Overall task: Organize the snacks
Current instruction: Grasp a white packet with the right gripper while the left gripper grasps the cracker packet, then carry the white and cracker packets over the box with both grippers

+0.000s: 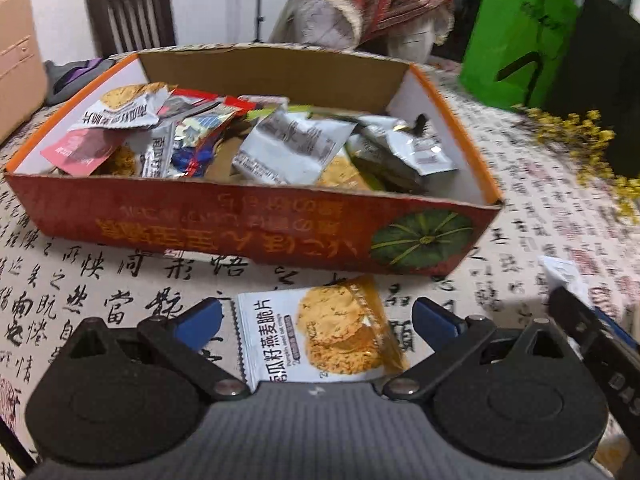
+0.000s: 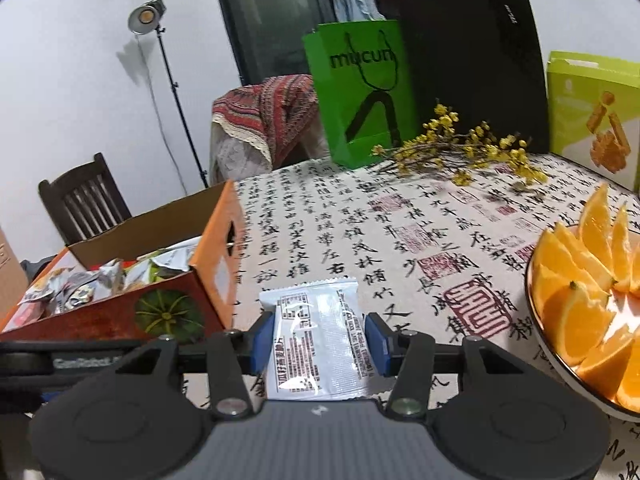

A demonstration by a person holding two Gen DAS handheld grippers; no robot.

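The jaws of the right gripper [image 2: 319, 338] stood narrowed onto a white packet [image 2: 320, 340], the blue pads [image 2: 262, 340] pressing its two long edges, so it had hold of it; the jaws of the left gripper [image 1: 318, 320] stood wide apart with nothing gripped, an orange packet [image 1: 320, 336] lying flat on the cloth [image 1: 120, 280] between the pads [image 1: 200, 320] but touched by neither, as far as that view showed. The box [image 1: 256, 224] sat just beyond the orange packet, open-topped and already heaped with loose snack packets [image 1: 288, 144]; in the right wrist view it stood to the left of the held packet, its near corner close beside the gripper.

The step in hand looked like gathering the stray packets into the box: one was carried, one waited on the cloth. The next move, by my reading, called for the right gripper to swing left over the box wall, high enough to clear the rim, and only then let go; the left would need to come down and close squarely across the orange packet's short width, since a flat foil packet could slide or buckle under a skewed pinch. The plate [image 2: 536, 320] of orange wedges [image 2: 584, 264] lay near on the right, well clear of that path.
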